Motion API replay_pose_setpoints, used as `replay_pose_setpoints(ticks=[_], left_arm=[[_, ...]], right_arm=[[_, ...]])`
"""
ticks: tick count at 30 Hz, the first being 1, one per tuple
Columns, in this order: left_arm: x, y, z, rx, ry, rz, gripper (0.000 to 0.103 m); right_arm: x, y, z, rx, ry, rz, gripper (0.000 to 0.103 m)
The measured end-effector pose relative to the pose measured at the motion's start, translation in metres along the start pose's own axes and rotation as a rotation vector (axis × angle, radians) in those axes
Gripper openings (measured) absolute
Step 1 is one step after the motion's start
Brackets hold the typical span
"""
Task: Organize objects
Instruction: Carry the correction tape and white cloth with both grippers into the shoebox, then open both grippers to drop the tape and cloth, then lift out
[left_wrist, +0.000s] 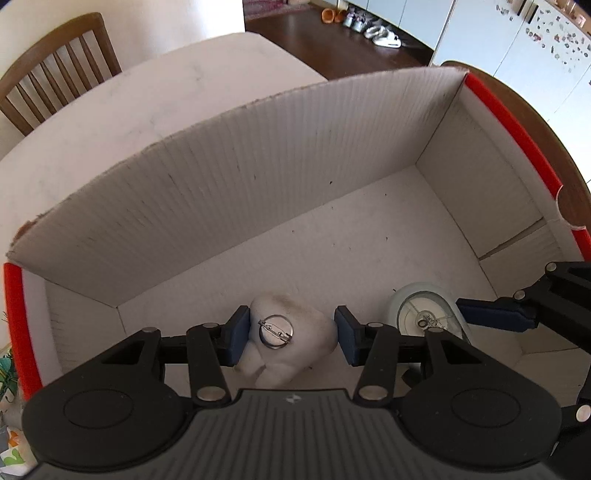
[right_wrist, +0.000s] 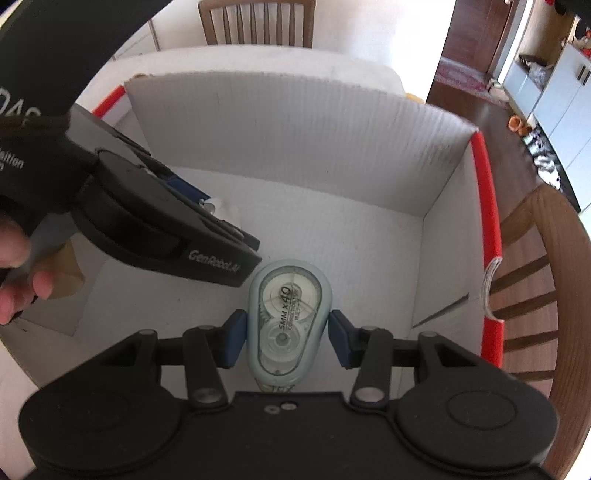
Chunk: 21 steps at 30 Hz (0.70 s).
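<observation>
A white cardboard box (left_wrist: 229, 177) with red edges stands on the table; both grippers reach down into it. My left gripper (left_wrist: 291, 334) has its blue pads on either side of a white plush brooch (left_wrist: 314, 328) with a round metal pin back; the left pad touches it, the right pad is just clear. My right gripper (right_wrist: 286, 338) straddles a pale blue correction tape dispenser (right_wrist: 290, 317) marked "5MM x 40"; small gaps show on both sides. The dispenser also shows in the left wrist view (left_wrist: 424, 314), with a right gripper finger (left_wrist: 495, 317) beside it.
The box (right_wrist: 295, 129) has tall corrugated walls. The left gripper body (right_wrist: 155, 229) and a hand (right_wrist: 14, 273) fill the box's left side. Wooden chairs (left_wrist: 55, 70) (right_wrist: 535, 280) stand around the white table (left_wrist: 166, 81). Shoes lie on the dark floor (left_wrist: 369, 29).
</observation>
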<state>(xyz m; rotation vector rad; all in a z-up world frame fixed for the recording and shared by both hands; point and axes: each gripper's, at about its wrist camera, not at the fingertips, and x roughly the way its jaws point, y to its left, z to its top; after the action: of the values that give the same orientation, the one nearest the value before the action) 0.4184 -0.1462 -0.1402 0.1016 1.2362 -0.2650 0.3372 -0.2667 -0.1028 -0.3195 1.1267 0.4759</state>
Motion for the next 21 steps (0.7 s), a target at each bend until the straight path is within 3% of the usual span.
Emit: replay_pose_setpoints(ticks=[17,21], left_arm=[[0.005,-0.005,-0.006,0.03,0.018,-0.005,0.05],[-0.002,-0.005,-0.012,0.013,0.0,-0.004,0.059]], right_arm=[[0.013,0.001,0.006,-0.006,0.098,-0.025,0.047],[0.011,0.0,0.004,-0.001,0.092,-0.026,0.058]])
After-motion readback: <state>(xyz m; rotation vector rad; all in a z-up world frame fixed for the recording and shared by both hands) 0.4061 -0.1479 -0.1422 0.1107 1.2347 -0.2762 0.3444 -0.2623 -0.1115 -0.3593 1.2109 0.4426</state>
